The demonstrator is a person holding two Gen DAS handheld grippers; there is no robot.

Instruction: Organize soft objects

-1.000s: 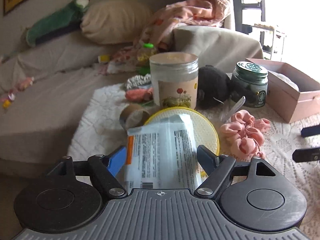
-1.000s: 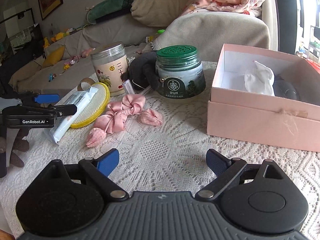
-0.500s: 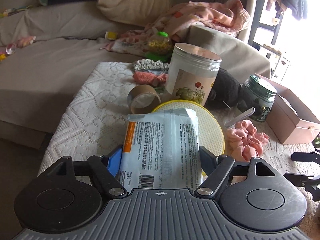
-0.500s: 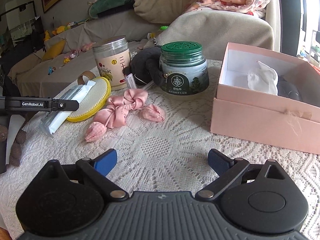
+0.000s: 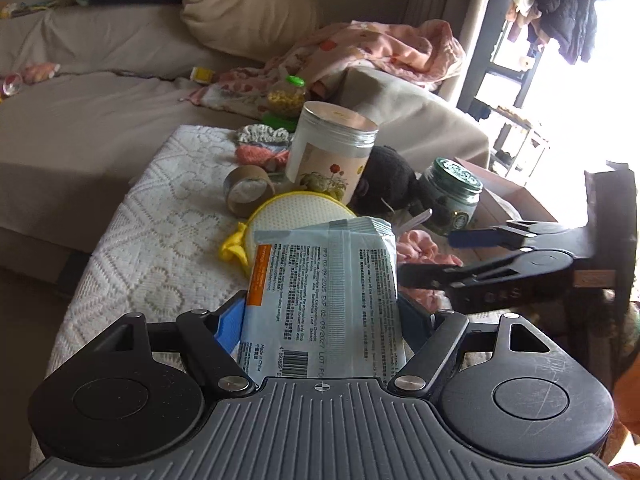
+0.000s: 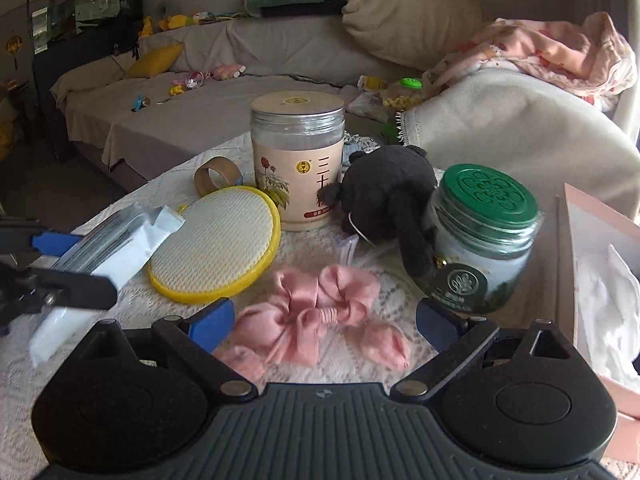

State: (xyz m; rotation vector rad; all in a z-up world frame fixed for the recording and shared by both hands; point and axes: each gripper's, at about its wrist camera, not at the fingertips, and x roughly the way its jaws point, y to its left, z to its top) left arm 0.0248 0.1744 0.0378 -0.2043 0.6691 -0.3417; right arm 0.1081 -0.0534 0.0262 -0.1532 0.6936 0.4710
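Note:
My left gripper [image 5: 320, 316] is shut on a pale blue soft wipes packet [image 5: 320, 292] and holds it above the table; the packet also shows in the right wrist view [image 6: 120, 248]. My right gripper [image 6: 325, 322] is open, its fingers on either side of a pink satin scrunchie [image 6: 316, 320] that lies on the lace cloth. A black plush toy [image 6: 392, 196] leans on the green-lidded jar [image 6: 480, 240]. The right gripper also shows in the left wrist view [image 5: 444, 256], above the scrunchie [image 5: 424, 248].
A yellow-rimmed round pad [image 6: 220, 244], a tall cream jar [image 6: 298, 164], a tape roll [image 6: 216, 174] and an open pink box [image 6: 592, 264] with white tissue stand on the lace-covered table [image 6: 380, 360]. More scrunchies [image 5: 260, 148] lie at the far edge. A sofa [image 6: 200, 104] stands behind.
My right gripper has moved forward and left to straddle the pink scrunchie. My left gripper has lifted the packet and drawn back to the left.

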